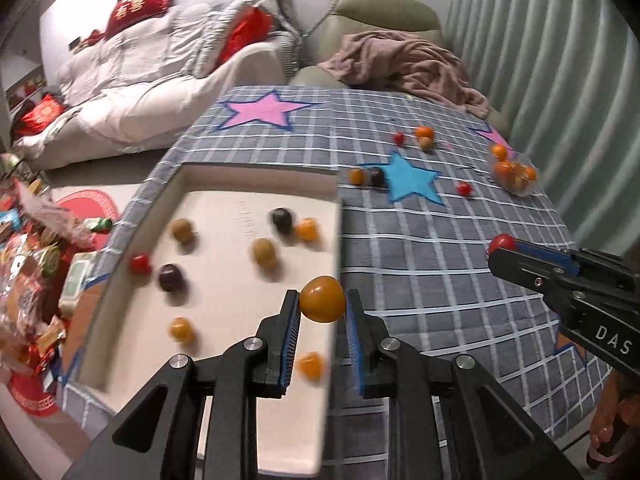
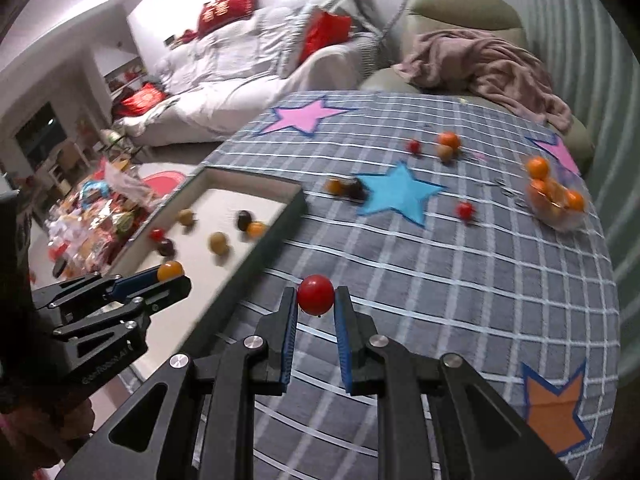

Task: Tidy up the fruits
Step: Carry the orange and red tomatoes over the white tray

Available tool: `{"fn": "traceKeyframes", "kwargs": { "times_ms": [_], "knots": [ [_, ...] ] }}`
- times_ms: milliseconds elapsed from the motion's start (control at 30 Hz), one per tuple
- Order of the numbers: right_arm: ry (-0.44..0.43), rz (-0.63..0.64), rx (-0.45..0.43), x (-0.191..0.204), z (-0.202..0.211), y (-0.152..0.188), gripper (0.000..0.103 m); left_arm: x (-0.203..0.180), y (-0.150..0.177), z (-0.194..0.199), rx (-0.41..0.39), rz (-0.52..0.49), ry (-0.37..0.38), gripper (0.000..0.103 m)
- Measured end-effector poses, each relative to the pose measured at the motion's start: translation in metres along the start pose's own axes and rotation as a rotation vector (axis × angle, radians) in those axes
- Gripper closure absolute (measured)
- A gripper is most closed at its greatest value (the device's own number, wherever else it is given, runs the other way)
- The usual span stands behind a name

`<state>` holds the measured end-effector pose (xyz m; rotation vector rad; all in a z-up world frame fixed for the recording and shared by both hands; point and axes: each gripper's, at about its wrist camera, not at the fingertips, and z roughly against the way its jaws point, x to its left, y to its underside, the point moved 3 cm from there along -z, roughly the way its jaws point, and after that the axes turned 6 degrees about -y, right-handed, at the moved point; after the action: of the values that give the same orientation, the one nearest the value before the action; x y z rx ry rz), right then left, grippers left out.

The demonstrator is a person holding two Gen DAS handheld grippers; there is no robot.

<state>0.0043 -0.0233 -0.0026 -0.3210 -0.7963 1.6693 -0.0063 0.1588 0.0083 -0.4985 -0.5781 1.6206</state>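
Nearest the left wrist lens, the left gripper [image 1: 322, 304] pinches an orange fruit [image 1: 322, 299] between its blue-padded fingers [image 1: 291, 336], hanging over the right-hand edge of the shallow white tray [image 1: 256, 178]. Inside the tray, from left to right, lie a red fruit [image 1: 140, 263], a dark purple one [image 1: 171, 277], tan ones [image 1: 264, 253] and more orange ones [image 1: 307, 229], all blurred. To the right of the tray runs the surface [image 1: 420, 264], covered in grey checked cloth with a pink star [image 1: 266, 111] and a blue star [image 1: 412, 179]; the stretch of cloth between the tray wall and the right gripper is bare. Loose fruits lie farther back beside the blue star, and a clear bag of oranges [image 1: 516, 172] sits close to the far right edge. At the right, the right gripper [image 2: 316, 300] pinches a red tomato [image 2: 315, 294] above the cloth, well apart from the tray. Its side shows the letters "DAS"; the printing on the left gripper's body in the right wrist view is too faint to read. An orange star [image 2: 554, 412] marks the near right corner.
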Motion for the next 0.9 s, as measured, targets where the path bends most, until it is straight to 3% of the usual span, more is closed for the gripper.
{"fn": "traceKeyframes", "kwargs": {
  "times_ms": [367,600,900],
  "knots": [
    [-0.087,0.069,0.070,0.060,-0.047,-0.016,0.083,0.069,0.017,-0.012,0.043,0.071,-0.083,0.079],
    [-0.109,0.091,0.112,0.076,-0.070,-0.021,0.083,0.078,0.021,-0.026,0.075,0.074,-0.089,0.079],
    [-0.112,0.090,0.189,0.073,-0.103,-0.030,0.083,0.070,-0.003,-0.056,0.106,0.046,-0.090,0.079]
  ]
}}
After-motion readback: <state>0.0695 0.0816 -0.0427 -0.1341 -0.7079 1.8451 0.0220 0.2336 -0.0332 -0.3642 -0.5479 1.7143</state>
